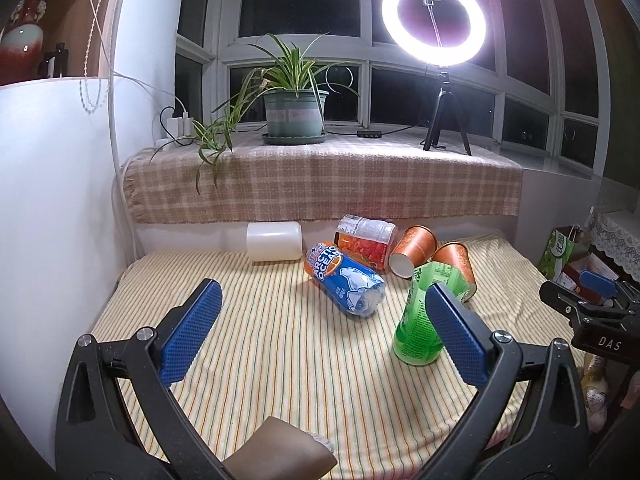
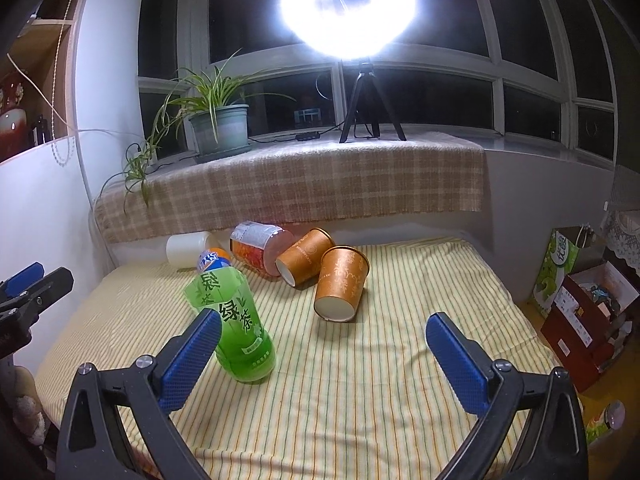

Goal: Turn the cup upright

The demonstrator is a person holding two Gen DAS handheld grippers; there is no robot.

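Several cups lie tipped over on the striped cloth (image 2: 360,392). A green tea-label cup (image 2: 236,328) (image 1: 424,312) lies nearest, its base toward me. Two orange paper cups (image 2: 340,284) (image 2: 306,256) (image 1: 414,250) (image 1: 456,260) lie on their sides behind it. A blue Arctic Ocean cup (image 1: 348,280), a red-label cup (image 1: 366,240) and a white cup (image 1: 274,241) lie further back. My left gripper (image 1: 322,308) is open and empty above the cloth. My right gripper (image 2: 324,340) is open and empty, its left finger next to the green cup.
A checked-cloth windowsill (image 1: 320,176) behind holds a potted plant (image 1: 294,114) and a ring light on a tripod (image 1: 434,36). A white wall (image 1: 52,200) bounds the left. Boxes and a green bag (image 2: 560,272) stand right of the table edge.
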